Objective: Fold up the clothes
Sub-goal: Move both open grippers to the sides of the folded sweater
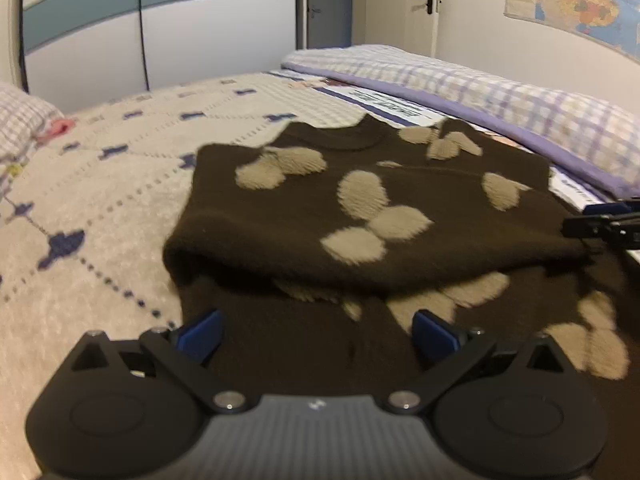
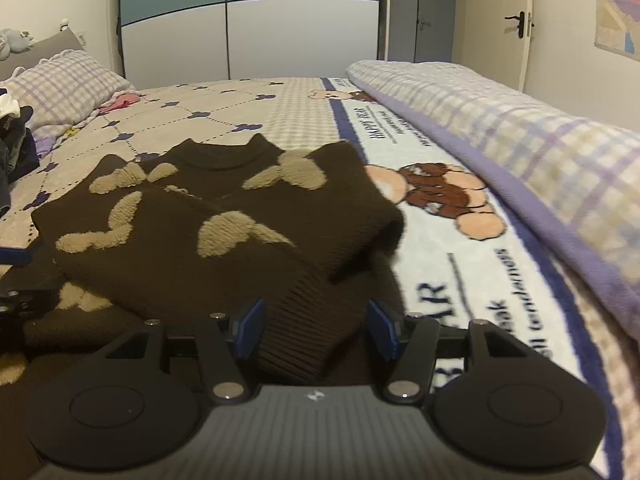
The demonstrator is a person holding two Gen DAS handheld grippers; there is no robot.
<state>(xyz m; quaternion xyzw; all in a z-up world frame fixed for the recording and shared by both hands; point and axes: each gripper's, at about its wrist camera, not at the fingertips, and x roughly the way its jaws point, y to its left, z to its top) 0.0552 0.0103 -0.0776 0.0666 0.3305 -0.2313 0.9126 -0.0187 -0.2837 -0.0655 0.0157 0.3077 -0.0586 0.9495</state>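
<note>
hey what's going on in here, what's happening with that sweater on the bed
A person with a gripper in each hand is folding a dark brown sweater with tan patches on the bed. It lies partly folded, sleeves brought across the body. The left gripper is open above the near part of the sweater, holding nothing. The right gripper is open too, with a ribbed sleeve cuff lying between its fingers but not pinched.

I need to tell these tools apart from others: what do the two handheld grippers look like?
Both look identical: the left gripper and right gripper have matte black bodies with round discs either side, a ribbed grey centre panel with a small white mark, silver pivot screws, and blue pads lining the jaws. No cables or sleeves show.
</note>
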